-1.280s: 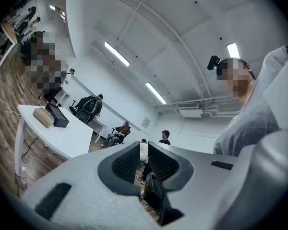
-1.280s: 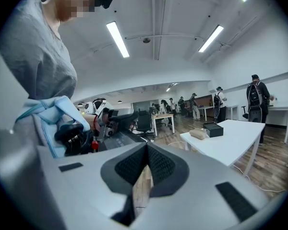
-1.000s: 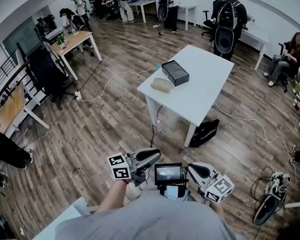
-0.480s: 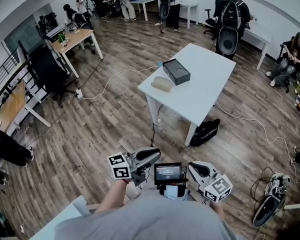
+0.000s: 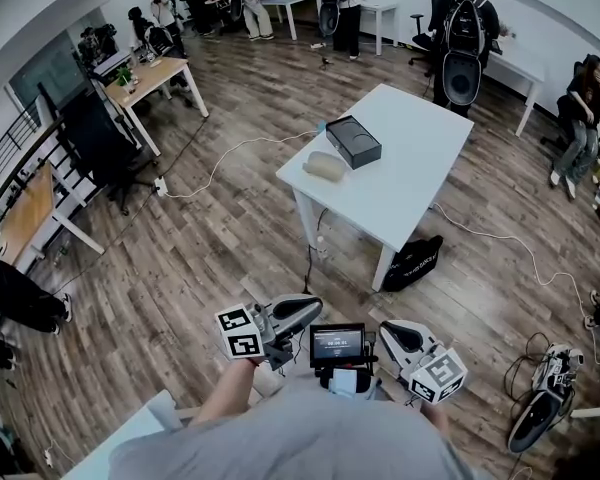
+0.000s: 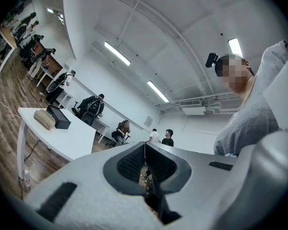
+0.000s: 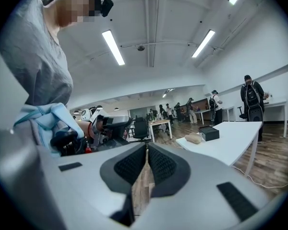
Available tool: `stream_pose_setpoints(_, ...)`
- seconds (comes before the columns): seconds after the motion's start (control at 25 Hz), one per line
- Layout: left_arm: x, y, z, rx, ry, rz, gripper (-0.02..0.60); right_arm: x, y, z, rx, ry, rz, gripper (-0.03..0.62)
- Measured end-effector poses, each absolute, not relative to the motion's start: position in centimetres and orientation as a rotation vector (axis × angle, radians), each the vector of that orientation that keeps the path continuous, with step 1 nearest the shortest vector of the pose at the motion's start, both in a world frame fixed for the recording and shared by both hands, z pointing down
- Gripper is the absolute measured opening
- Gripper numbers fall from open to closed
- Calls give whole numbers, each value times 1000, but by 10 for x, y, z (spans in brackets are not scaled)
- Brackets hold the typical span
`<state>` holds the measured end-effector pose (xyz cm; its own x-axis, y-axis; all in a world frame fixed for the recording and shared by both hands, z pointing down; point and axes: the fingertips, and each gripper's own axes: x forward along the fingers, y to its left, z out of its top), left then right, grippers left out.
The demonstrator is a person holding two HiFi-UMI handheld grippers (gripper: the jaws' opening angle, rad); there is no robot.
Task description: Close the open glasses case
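The left gripper (image 6: 145, 147) is held close to the person's body. Its jaws have just been closing and are now pressed together, and nothing is held between them. The right gripper (image 7: 147, 147) is held close by too. Its jaws are also shut tight, and nothing is held in them. The case (image 5: 353, 141), a black box, is seen far away from both grippers on a white table (image 5: 410, 178). A tan lump (image 5: 325, 166) is seen just beside the case.

Wood-plank floor (image 5: 220, 238), slight sheen; table (image 5: 410, 173) smooth matt white.
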<state>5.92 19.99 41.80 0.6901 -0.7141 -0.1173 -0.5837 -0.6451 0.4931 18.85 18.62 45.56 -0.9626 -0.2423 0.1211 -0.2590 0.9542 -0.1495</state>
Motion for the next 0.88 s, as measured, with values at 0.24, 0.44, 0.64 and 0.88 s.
stream_pose_setpoints(0.24,64,200,418,2490,-993,-419,18,190,185,458,386,-2997,251,32)
stream_pose_setpoints(0.44,70,199,425,2465,-958,-398,20,191,183,458,384,-2996,258,34)
stream_pose_setpoints(0.64,68,196,428,2456,-959,-398,20,187,181,462,362,-2985,265,32)
stream_pose_setpoints(0.88,56,192,432,2436,-988,-411,20,177,175,462,337,-2978,273,32)
